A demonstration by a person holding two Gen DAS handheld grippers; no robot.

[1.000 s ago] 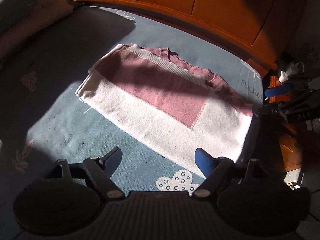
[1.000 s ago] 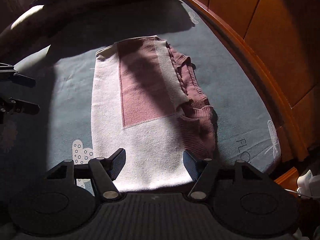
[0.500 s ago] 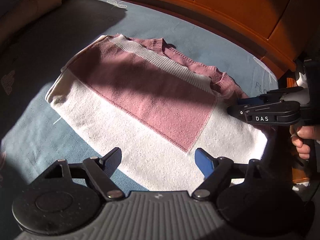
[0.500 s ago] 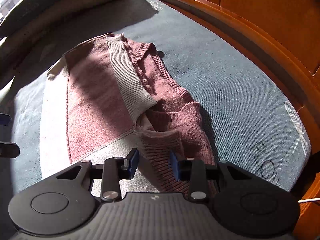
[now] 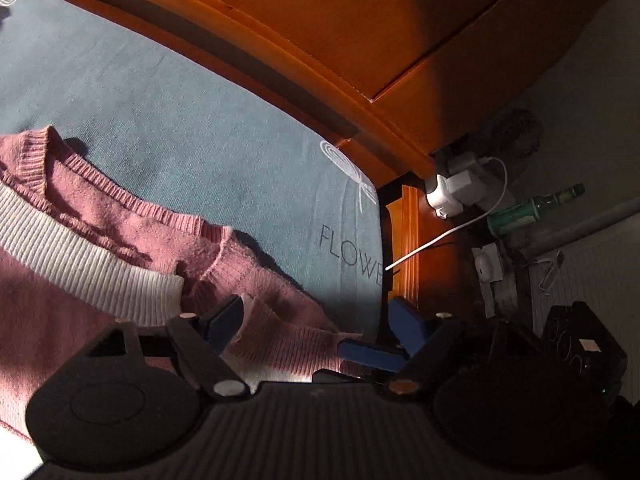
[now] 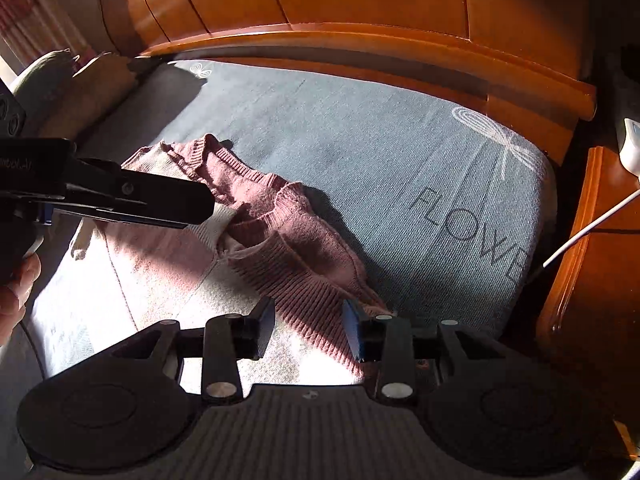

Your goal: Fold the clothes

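Observation:
A pink and white knit sweater [image 5: 132, 220] lies folded on the blue-grey bed sheet [image 5: 224, 128], its pink ribbed sleeve bunched at the right end [image 6: 296, 240]. My left gripper [image 5: 318, 320] hangs low over that ribbed cuff with its jaws wide open, one fingertip [image 5: 228, 320] at the end of the white ribbed band. In the right wrist view it shows as a black bar [image 6: 160, 200] held by a hand [image 6: 16, 292]. My right gripper [image 6: 310, 328] straddles the pink ribbed edge; its jaws are opening, with cloth between them. One of its blue fingers [image 5: 372, 354] shows in the left wrist view.
An orange wooden headboard [image 6: 360, 44] curves along the far side. Pillows [image 6: 80, 88] lie at the far left. The mattress edge drops off at the right beside a wooden nightstand [image 5: 432, 248] with a white charger [image 5: 456, 192], its cable and a bottle [image 5: 556, 200].
Both grippers came down close to the sweater's right end. The left one swung right, from facing the whole sweater to the sleeve. The right jaws narrowed around the ribbed sleeve.

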